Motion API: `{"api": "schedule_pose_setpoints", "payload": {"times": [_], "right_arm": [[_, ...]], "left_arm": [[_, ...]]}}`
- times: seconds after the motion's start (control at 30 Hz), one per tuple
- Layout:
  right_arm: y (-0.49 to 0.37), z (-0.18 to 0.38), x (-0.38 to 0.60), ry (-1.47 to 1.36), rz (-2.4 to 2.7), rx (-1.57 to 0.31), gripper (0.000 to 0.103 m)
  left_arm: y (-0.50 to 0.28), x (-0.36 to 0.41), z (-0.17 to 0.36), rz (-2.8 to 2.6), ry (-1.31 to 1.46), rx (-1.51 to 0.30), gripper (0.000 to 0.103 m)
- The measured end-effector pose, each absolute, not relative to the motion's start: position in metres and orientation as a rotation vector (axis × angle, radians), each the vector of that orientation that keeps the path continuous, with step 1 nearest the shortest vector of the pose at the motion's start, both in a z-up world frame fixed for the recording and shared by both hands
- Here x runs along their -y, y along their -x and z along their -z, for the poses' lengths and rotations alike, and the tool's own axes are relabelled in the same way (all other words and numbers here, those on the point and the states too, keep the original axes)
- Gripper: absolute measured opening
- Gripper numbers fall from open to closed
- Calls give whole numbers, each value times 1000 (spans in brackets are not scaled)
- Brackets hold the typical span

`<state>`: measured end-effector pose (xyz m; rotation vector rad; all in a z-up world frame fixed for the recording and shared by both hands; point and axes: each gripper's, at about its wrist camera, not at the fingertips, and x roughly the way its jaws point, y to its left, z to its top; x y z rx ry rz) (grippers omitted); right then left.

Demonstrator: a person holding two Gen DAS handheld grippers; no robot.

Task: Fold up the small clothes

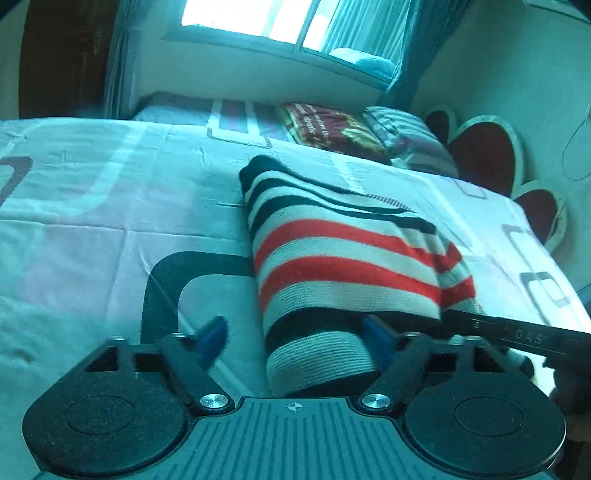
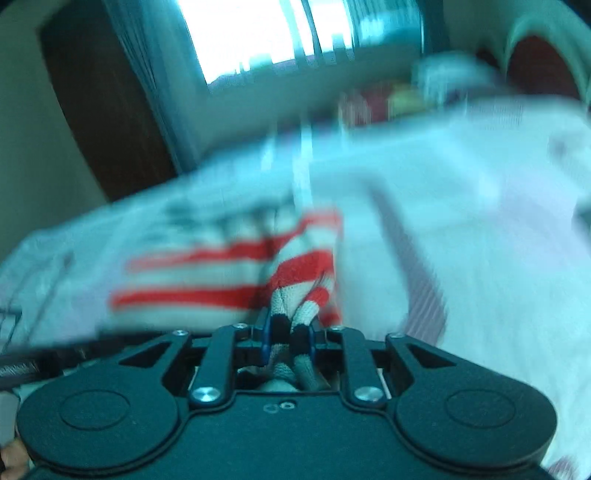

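Observation:
A striped knit garment [image 1: 332,258] in black, white and red lies on the bed, folded into a long band. My left gripper [image 1: 295,339] is open, its blue fingertips [image 1: 212,334] on either side of the garment's near end. My right gripper [image 2: 288,332] is shut on a bunched edge of the striped garment [image 2: 291,288]; that view is motion-blurred. A black part of the right gripper [image 1: 517,336] shows at the garment's right side in the left wrist view.
The bed sheet [image 1: 110,221] is pale with grey rounded-square prints. A dark red folded blanket [image 1: 328,127] and a pillow [image 1: 410,140] lie at the head, by a red headboard [image 1: 484,155]. A window [image 1: 280,22] is behind.

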<state>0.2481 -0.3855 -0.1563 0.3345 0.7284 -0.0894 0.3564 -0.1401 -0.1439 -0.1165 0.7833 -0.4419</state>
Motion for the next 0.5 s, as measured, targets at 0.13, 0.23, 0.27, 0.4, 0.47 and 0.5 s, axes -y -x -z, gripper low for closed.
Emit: {"api": "schedule_pose_setpoints", "payload": {"times": [0.13,0.23,0.27,0.4,0.47,0.5], "right_arm": [[-232,136,390,-374,109,-677,30],[-211,117,384,-339,112,-604,30],[-206,112,379,-327,93,-585,29],[-199,117,367,-316,32,-621,27],[-200,135,365,-273,65,-684,22],[-201,147,365,-231,94,-710,23]], "left_arm": [[-353,137,135,435,103,-782,85],[-339,135,123,440,70,-745,85],[-334,136,121,453,58,-739,85],[-316,143,129,483,19,-755,85],[-313,146,140,486,25,-790,85],[-312,147,146,487,27,-803,85]]}}
